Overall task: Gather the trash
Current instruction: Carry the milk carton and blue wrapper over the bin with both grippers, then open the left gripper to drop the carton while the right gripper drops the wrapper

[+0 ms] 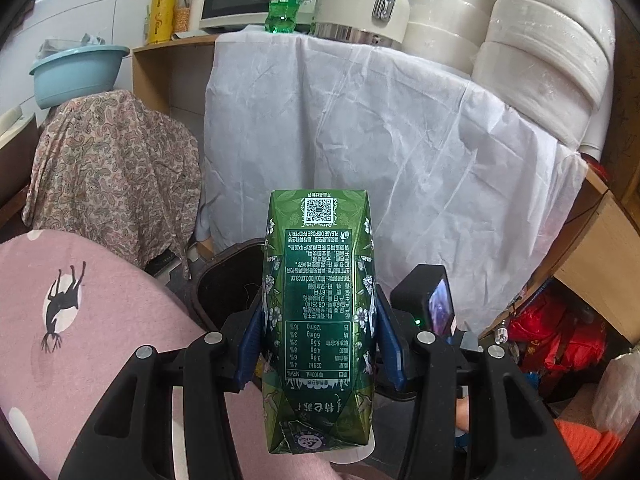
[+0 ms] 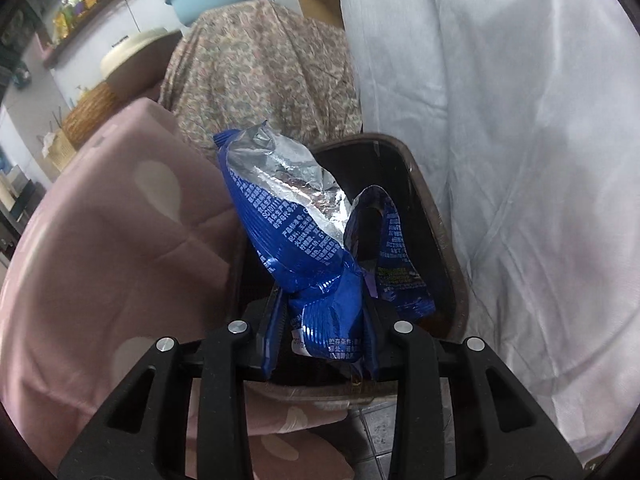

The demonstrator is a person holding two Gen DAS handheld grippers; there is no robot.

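My left gripper (image 1: 318, 320) is shut on a green drink carton (image 1: 320, 300), its blue pads pressed on both long sides. The carton stands lengthwise along the fingers, above and short of a dark trash bin (image 1: 224, 288) on the floor. In the right wrist view, my right gripper (image 2: 322, 320) is shut on a crumpled blue snack wrapper (image 2: 280, 216) with a silver inside. The wrapper hangs right over the open mouth of the dark trash bin (image 2: 432, 208). The right gripper's black body (image 1: 432, 300) also shows to the right of the carton in the left wrist view.
A pink cushioned seat (image 1: 100, 312) lies left of the bin, a paisley-covered object (image 1: 112, 168) behind it, and a white draped cloth (image 1: 380, 140) over a shelf to the right. A green bottle (image 1: 285, 0), a kettle (image 1: 360, 4) and paper rolls (image 1: 540, 48) stand on top. Red bags (image 1: 560, 332) lie at lower right.
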